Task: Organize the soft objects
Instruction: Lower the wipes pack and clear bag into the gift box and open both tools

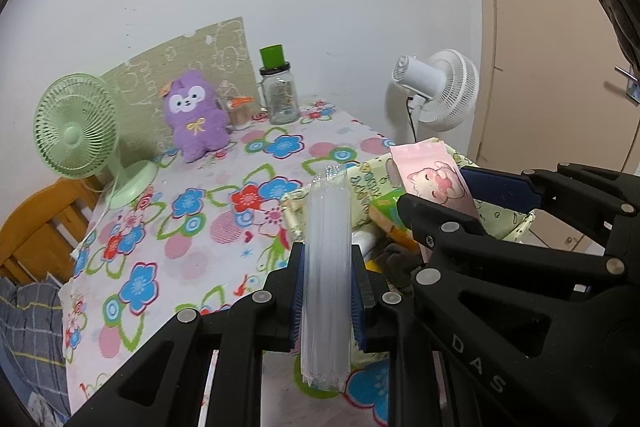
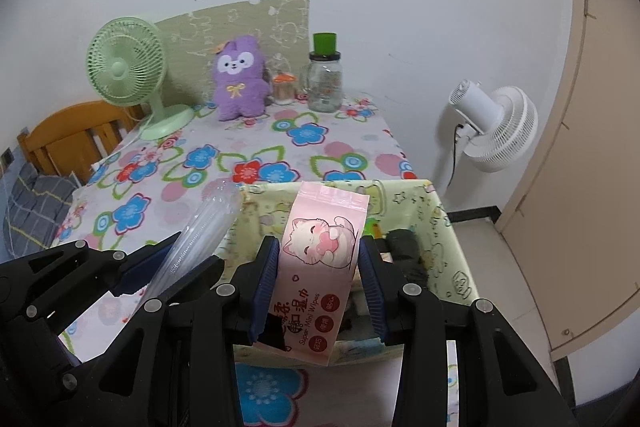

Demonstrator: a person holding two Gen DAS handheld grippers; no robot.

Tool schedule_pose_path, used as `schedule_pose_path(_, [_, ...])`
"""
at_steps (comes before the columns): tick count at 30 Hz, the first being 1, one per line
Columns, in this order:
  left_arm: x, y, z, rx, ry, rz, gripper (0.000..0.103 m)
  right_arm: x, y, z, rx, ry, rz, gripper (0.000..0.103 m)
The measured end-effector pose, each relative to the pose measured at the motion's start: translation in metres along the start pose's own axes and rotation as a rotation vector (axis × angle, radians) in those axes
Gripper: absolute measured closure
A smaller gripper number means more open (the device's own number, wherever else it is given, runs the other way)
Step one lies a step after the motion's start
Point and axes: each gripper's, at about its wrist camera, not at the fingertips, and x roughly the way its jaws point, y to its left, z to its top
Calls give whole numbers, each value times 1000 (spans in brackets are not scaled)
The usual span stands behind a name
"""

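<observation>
My left gripper (image 1: 327, 295) is shut on a clear plastic pack of white sheets (image 1: 327, 267), held upright above the flowered tablecloth (image 1: 200, 227). My right gripper (image 2: 320, 283) is shut on a pink pack of mini wipes (image 2: 320, 267) with a cat picture, held over the yellow-green fabric basket (image 2: 436, 227). In the left wrist view the right gripper (image 1: 448, 195) holds the pink pack (image 1: 432, 179) just to the right. The left gripper (image 2: 176, 259) with the clear pack (image 2: 200, 231) shows left in the right wrist view. A purple plush toy (image 1: 194, 115) sits at the back of the table.
A green desk fan (image 1: 76, 131) stands at the table's back left, and a glass jar with a green lid (image 1: 278, 87) and a small orange-topped jar (image 1: 240, 113) stand by the wall. A white floor fan (image 2: 496, 123) stands right of the table. Dark items (image 2: 404, 247) lie inside the basket.
</observation>
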Motion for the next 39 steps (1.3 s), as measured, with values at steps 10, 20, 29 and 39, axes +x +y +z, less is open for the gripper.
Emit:
schedule_pose_path(10, [35,-15,13,-2,41,-49,84,32,-26,4,26,40,-22,60])
schedule_pose_path(20, [67,-30,22,5,55,-83,60,54,-50,6,62,61,-45,60])
schedule_pose_path(29, [79,-29,25,-6,63,-23,23,70,-55,8,82,80,-15,58])
schedule_pose_path(39, [72,-25,21,17,61,-4,11,68,-41,9,57,48,-2,24])
